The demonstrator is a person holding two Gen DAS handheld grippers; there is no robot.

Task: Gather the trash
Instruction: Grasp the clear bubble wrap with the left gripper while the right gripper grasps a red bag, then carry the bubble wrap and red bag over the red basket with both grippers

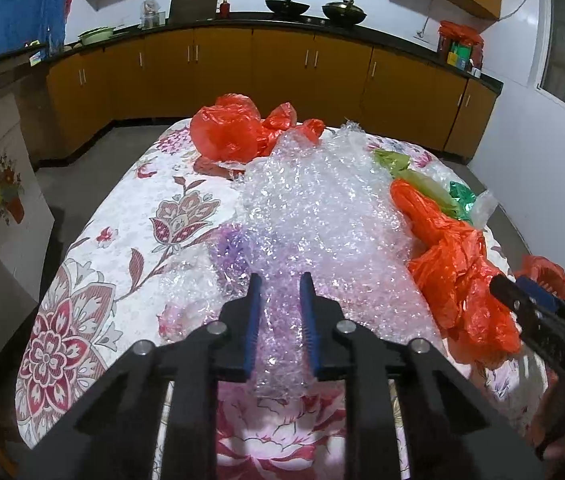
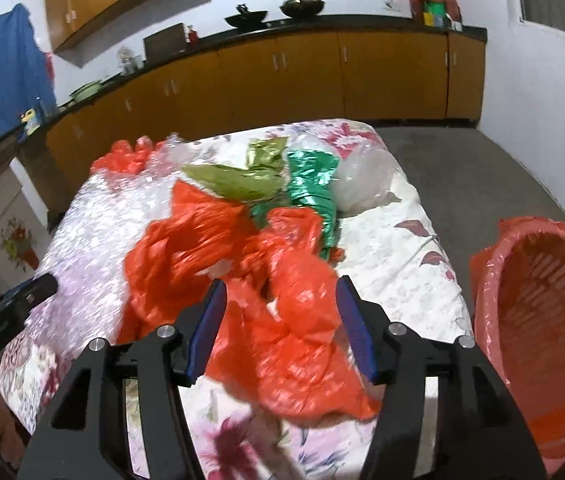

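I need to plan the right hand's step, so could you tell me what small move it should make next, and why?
Probably close the right gripper: the orange bag already lies between its open jaws, and the lined basket waits just to its right.

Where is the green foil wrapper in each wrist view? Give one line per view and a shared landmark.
Left wrist view: green foil wrapper at the right edge of the table, mostly hidden behind the orange plastic bag.
Right wrist view: green foil wrapper at upper centre, beyond the same bag.
Shared landmark: the bubble wrap.
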